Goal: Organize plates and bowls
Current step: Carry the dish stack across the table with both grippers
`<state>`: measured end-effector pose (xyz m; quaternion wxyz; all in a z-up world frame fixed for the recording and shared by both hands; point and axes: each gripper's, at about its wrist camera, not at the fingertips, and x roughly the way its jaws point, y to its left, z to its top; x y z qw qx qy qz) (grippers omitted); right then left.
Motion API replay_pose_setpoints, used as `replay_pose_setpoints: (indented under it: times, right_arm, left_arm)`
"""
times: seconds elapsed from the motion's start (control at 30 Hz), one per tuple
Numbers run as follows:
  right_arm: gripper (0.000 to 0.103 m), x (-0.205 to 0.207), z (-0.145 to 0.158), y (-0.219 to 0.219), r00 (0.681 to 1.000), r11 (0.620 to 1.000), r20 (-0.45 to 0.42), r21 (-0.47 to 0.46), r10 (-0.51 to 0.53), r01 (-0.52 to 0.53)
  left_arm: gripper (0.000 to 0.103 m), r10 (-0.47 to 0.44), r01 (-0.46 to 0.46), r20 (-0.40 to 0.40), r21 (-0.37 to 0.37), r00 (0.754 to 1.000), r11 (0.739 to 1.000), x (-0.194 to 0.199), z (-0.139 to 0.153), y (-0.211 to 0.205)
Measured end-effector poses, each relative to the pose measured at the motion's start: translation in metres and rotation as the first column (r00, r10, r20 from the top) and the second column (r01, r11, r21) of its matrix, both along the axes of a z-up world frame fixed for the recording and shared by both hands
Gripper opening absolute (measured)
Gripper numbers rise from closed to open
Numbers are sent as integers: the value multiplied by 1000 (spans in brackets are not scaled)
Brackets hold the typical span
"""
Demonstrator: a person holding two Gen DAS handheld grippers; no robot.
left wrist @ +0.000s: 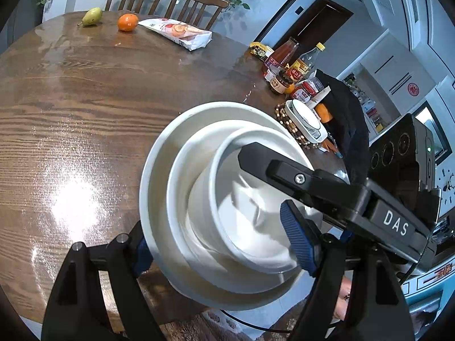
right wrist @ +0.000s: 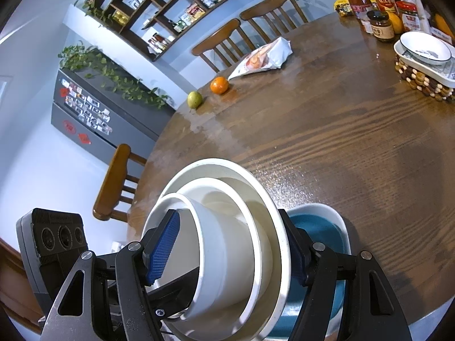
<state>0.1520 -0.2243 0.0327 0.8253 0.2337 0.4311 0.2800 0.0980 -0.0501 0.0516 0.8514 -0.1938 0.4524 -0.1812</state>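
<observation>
A stack of three nested white bowls [left wrist: 216, 199] is held tilted on edge above the wooden table [left wrist: 85, 99]. My left gripper [left wrist: 221, 244] is shut on the stack, one blue pad behind the biggest bowl, the other inside the smallest. My right gripper [right wrist: 227, 250] is shut on the same stack [right wrist: 227, 241] from the opposite side. A blue plate with a white rim [right wrist: 321, 227] lies on the table right behind the stack. A white bowl [right wrist: 425, 48] sits in a white dish on a beaded mat [right wrist: 421, 82] at the far right.
A pear [left wrist: 92, 16], an orange [left wrist: 128, 22] and a snack bag [left wrist: 179, 32] lie at the far table edge. Bottles and jars [left wrist: 287, 68] stand at the right edge. Wooden chairs [right wrist: 119, 182] ring the table.
</observation>
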Motion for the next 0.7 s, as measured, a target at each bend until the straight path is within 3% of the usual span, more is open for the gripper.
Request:
replay_pose_setpoints:
  times: [0.7]
  right_arm:
    - [70, -19, -16, -12, 1000, 1000, -25, 13, -19, 20]
  left_arm:
    - [77, -20, 21, -29, 13, 999, 1000, -12, -13, -9]
